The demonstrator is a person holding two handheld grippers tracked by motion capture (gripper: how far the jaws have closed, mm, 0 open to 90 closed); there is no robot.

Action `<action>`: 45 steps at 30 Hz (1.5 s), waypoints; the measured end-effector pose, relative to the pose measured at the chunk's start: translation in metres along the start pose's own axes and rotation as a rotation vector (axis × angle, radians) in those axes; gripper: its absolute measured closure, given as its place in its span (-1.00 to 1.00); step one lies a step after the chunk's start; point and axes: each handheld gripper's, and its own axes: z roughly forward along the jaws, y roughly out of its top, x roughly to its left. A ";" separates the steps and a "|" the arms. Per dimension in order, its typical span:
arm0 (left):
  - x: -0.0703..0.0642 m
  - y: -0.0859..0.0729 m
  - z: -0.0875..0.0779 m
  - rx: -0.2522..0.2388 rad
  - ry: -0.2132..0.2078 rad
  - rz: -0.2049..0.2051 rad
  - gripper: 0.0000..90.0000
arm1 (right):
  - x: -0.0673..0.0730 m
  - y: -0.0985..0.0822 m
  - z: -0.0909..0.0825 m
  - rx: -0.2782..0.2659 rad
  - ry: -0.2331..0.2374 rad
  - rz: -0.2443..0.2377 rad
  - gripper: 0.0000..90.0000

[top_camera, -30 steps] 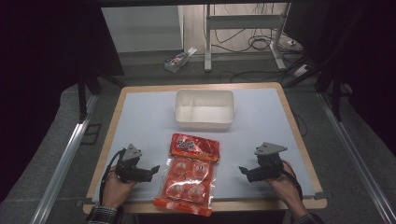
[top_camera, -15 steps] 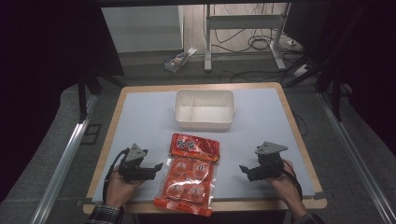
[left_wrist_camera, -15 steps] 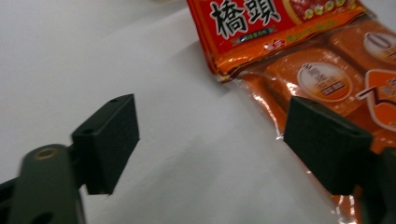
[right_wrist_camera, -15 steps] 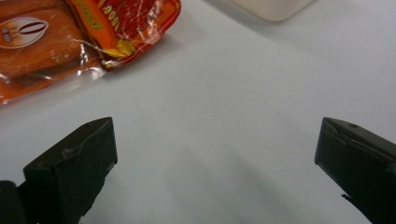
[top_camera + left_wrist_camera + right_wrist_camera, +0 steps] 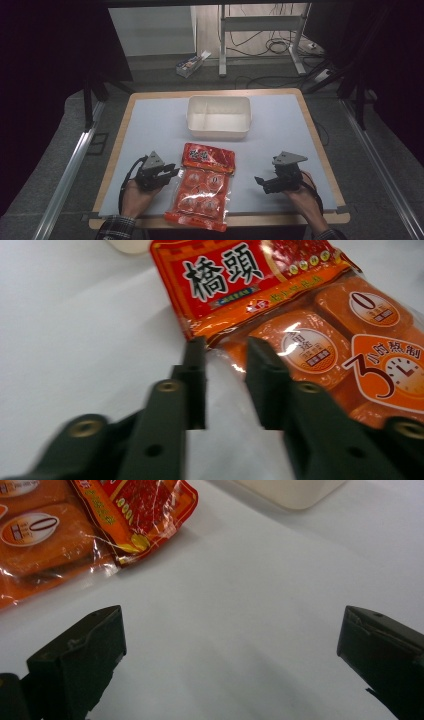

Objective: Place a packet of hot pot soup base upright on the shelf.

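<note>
Left gripper (image 5: pixel 167 173) has just moved in on the flat red-and-orange plastic snack packet (image 5: pixel 202 187) and its jaws have just been closing. In the left gripper view the two black fingers (image 5: pixel 263 371) now stand narrow, with the packet's clear crinkled side seam (image 5: pixel 220 356) bunched between them. Looks like a pinch on the film edge, though I can't tell whether the pads fully bite yet. Earlier frames show the same gripper a little farther from the packet, jaws wide.

Judgement: this is the grasp step. Packet lies flat, nothing lifted, so the move to the tray is all ahead.

Packet position: on the pale grey surface (image 5: pixel 150 125), just toward the person from the white rectangular two-compartment plastic tray (image 5: pixel 219 117), near edge overhanging the surface's front rim. The left gripper touches its left edge. The right gripper (image 5: pixel 265 183) sits well apart on its other side, unmoved, fingers (image 5: pixel 80 655) spread wide over bare surface, holding nothing.

Materials:
- Packet: glossy thin film, wrinkled, glare spots; opaque red header with large black characters, clear lower part showing round-cornered orange blocks, each with a white oval label. The seam is thin and slick, so a slip risk, and the load will hang off one edge.
- Tray: matte, rigid, rounded corners, low divider, empty.
- Surface: smooth, matte, wooden border.
</note>
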 end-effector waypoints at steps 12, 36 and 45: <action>-0.002 0.003 0.029 0.083 -0.019 -0.012 0.90 | 0.001 0.000 0.001 0.009 -0.007 0.002 -1.00; -0.016 0.021 0.056 0.099 -0.046 0.032 1.00 | 0.004 -0.001 0.007 0.061 0.004 0.004 -1.00; -0.029 0.040 0.077 0.114 -0.066 0.111 1.00 | 0.004 -0.002 0.007 0.069 0.012 -0.002 -1.00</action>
